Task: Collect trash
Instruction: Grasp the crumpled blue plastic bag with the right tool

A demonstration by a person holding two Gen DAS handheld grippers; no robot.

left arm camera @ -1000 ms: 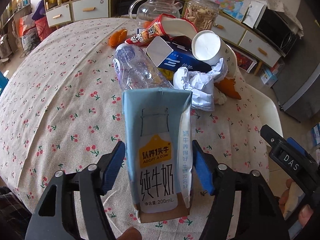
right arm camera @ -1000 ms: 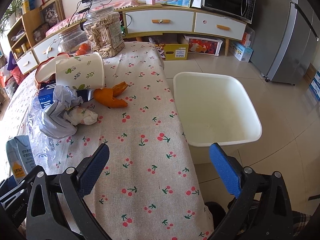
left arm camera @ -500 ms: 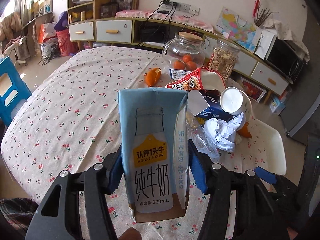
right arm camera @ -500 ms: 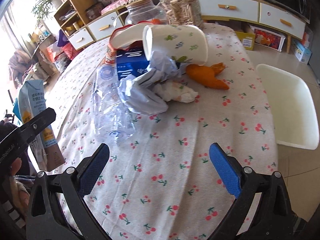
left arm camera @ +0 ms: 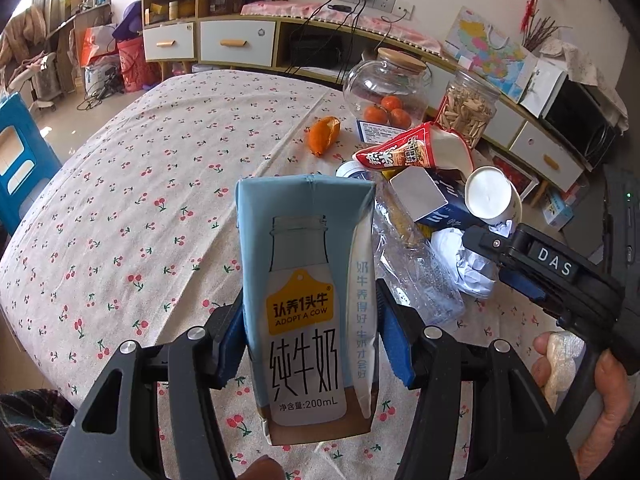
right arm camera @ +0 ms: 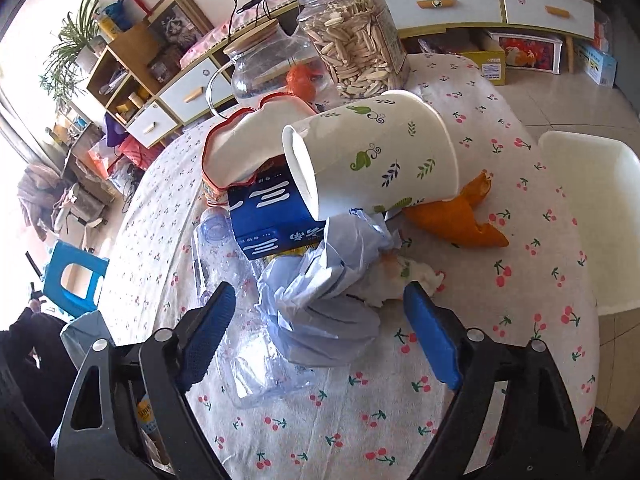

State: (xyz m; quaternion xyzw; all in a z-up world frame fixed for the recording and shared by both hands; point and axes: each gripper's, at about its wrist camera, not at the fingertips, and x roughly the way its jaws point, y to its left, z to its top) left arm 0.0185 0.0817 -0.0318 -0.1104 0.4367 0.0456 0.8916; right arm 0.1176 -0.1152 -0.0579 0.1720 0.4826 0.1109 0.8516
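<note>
My left gripper (left arm camera: 310,340) is shut on a blue 200 mL milk carton (left arm camera: 306,300) and holds it upright above the cherry-print tablecloth (left arm camera: 140,200). My right gripper (right arm camera: 316,328) is open, its blue pads on either side of a crumpled pale blue plastic bag (right arm camera: 324,304) in the trash pile. The pile holds a tipped paper cup (right arm camera: 372,160), a blue box (right arm camera: 272,216), a crushed clear bottle (right arm camera: 248,356), orange peel (right arm camera: 460,216), a red snack bag (left arm camera: 412,152) and a crumpled tissue (right arm camera: 400,280). The right gripper also shows in the left wrist view (left arm camera: 520,256).
A white plastic bin (right arm camera: 584,208) stands off the table's right edge. A jar of seeds (right arm camera: 356,36) and a glass jar with oranges (left arm camera: 386,88) stand at the back. An orange peel (left arm camera: 324,140) lies apart. A blue stool (left arm camera: 16,160) is on the floor left.
My right gripper has swung left from the white bin and come down over the trash pile, straddling the blue plastic bag. My left gripper closed on the milk carton and lifted it back.
</note>
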